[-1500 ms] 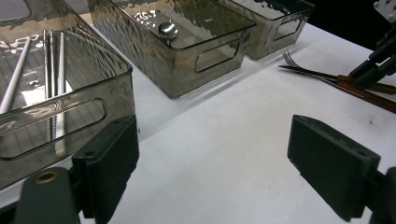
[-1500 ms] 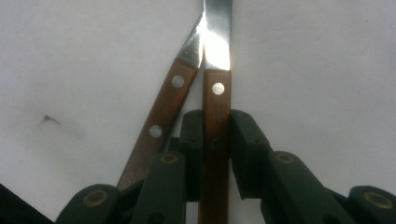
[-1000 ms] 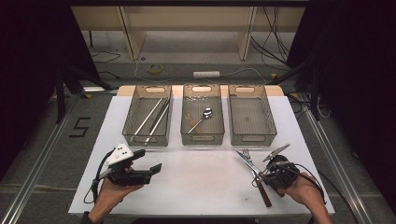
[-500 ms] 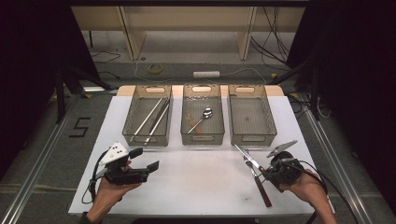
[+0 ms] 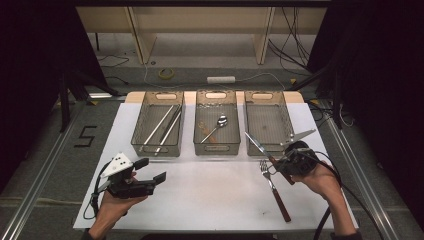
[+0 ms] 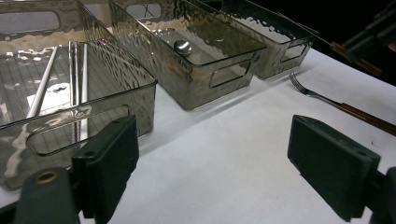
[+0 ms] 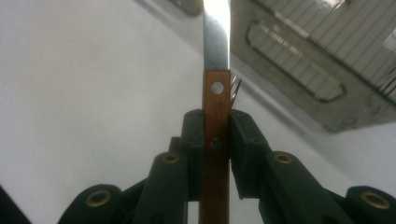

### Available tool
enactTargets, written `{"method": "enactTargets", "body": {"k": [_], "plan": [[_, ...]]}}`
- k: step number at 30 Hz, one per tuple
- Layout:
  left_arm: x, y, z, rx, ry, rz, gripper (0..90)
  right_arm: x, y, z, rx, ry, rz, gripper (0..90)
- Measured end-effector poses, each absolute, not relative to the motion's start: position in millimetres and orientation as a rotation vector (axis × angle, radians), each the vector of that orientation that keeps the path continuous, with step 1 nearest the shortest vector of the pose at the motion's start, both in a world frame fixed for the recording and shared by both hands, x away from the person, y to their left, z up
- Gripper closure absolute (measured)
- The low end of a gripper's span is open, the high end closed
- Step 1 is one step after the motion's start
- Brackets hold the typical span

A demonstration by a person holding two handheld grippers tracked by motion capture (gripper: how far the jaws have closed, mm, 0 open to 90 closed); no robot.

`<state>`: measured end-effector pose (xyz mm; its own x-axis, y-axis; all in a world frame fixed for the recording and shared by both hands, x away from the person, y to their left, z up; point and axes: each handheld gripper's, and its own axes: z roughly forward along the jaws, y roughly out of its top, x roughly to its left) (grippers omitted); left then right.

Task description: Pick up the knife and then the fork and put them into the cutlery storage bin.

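At seven o'clock on the white desk [image 5: 210, 195], the left hand-held gripper [image 5: 150, 171] rests in a hand with its two blocky black jaws spread wide and nothing between them. At eleven o'clock from it stands the left bin [image 5: 159, 131], a smoky translucent plastic tray with a rippled wall and slotted handles, holding long slim metal rods [image 5: 162, 129]. The middle bin [image 5: 216, 129], at twelve o'clock on the desk, carries a shiny round-bowled spoon [image 5: 220, 122]. The right bin [image 5: 267, 127] sits at one o'clock. Below it, at five o'clock on the desk, a fork [image 5: 274, 189] with steel tines and a brown wooden handle lies flat. Just beside it at its two o'clock, the right hand-held gripper [image 5: 281, 166] is clamped on the knife [image 7: 216, 93], pads pressing its riveted wooden handle, the smooth steel blade pointing to ten o'clock towards the right bin's near wall.
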<state>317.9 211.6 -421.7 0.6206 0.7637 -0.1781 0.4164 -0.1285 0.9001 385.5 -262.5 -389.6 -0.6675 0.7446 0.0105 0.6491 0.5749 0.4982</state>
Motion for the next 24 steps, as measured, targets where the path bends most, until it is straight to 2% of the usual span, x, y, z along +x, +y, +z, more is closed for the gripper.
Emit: {"method": "enactTargets", "body": {"k": [24], "plan": [[315,217,-423,1.731,0.982,0.405,16.1,462,-247,-361,1.272,2.462,0.797,77.4]]}}
